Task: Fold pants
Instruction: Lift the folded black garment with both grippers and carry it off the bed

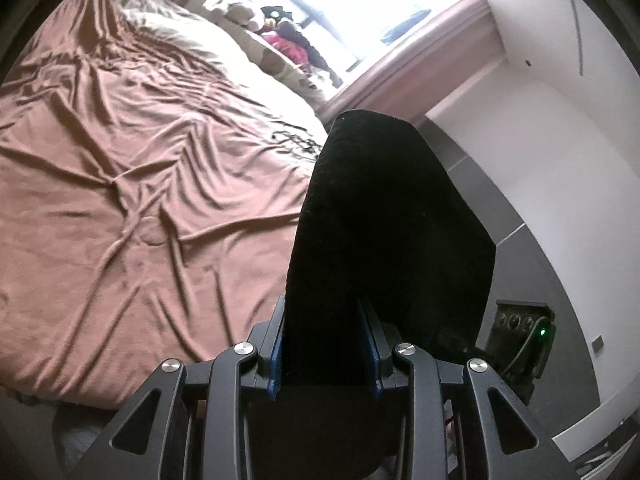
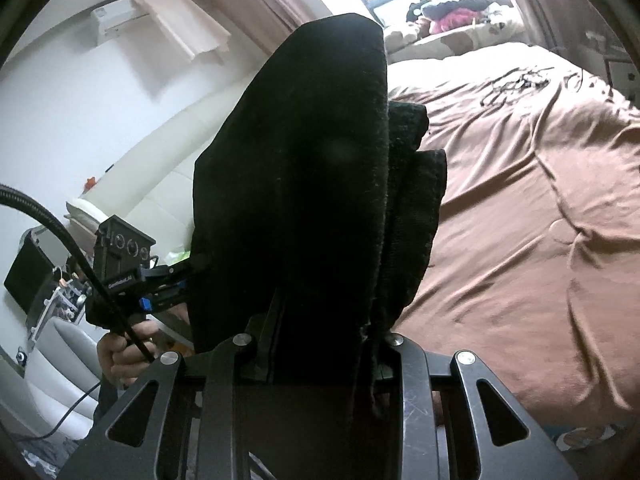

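Pants point(image 2: 304, 184): black, thick, soft, likely limp and fairly heavy; bunched in layers, held up off the bed point(image 1: 120, 184); best taken at hem or waistband edges, judged; left gripper point(image 1: 326, 344) clamped on pants, right gripper point(image 2: 320, 344) likewise; wrinkled brown sheet below could snag; pillows point(image 1: 192, 36) and toys point(image 2: 452, 16) far off by window point(image 1: 360, 0), not in the way
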{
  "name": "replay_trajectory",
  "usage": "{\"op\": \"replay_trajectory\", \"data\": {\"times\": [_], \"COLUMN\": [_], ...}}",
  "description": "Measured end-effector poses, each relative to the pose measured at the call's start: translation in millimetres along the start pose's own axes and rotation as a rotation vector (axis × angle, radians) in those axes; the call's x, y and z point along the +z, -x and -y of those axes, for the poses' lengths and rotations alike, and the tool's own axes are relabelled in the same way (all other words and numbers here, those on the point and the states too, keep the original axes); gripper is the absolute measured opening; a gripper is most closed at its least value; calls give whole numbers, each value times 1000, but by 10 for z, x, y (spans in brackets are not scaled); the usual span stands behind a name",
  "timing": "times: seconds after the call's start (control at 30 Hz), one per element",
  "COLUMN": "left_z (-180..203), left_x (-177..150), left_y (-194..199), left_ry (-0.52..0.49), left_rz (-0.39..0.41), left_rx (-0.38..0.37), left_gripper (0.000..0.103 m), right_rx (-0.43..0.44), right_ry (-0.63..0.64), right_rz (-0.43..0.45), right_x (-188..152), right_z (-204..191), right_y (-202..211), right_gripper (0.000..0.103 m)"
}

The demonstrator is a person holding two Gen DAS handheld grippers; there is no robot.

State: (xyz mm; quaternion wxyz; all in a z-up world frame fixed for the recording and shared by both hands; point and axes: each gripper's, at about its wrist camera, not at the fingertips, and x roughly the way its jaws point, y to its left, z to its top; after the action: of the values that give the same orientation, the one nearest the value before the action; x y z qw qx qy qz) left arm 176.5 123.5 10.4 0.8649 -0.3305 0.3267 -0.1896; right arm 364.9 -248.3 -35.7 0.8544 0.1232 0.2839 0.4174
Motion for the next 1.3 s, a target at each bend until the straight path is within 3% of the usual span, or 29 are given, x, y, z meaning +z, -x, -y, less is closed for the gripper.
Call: {"op": "replay_trajectory", "data": {"times": [0.5,0.87,1.3], "left_z": [968,1605,2299], "left_x": [-112,-129,-140], "left_y": [-552,-1260,-2250], "left_ry": [-142,-244,-306], "left_rz": [-49,-126,-229], "left_rx": [-21,-115,-221], "left_gripper": [34,34,34], "right_rx": [-95,-192,-346], "right_ry": [22,14,46], "right_rz": [109,188,210], "right_x": [-145,-131,92], "right_z": [368,617,808], "right_y": [959,1707,2362], "right_gripper": [26,25,24]}}
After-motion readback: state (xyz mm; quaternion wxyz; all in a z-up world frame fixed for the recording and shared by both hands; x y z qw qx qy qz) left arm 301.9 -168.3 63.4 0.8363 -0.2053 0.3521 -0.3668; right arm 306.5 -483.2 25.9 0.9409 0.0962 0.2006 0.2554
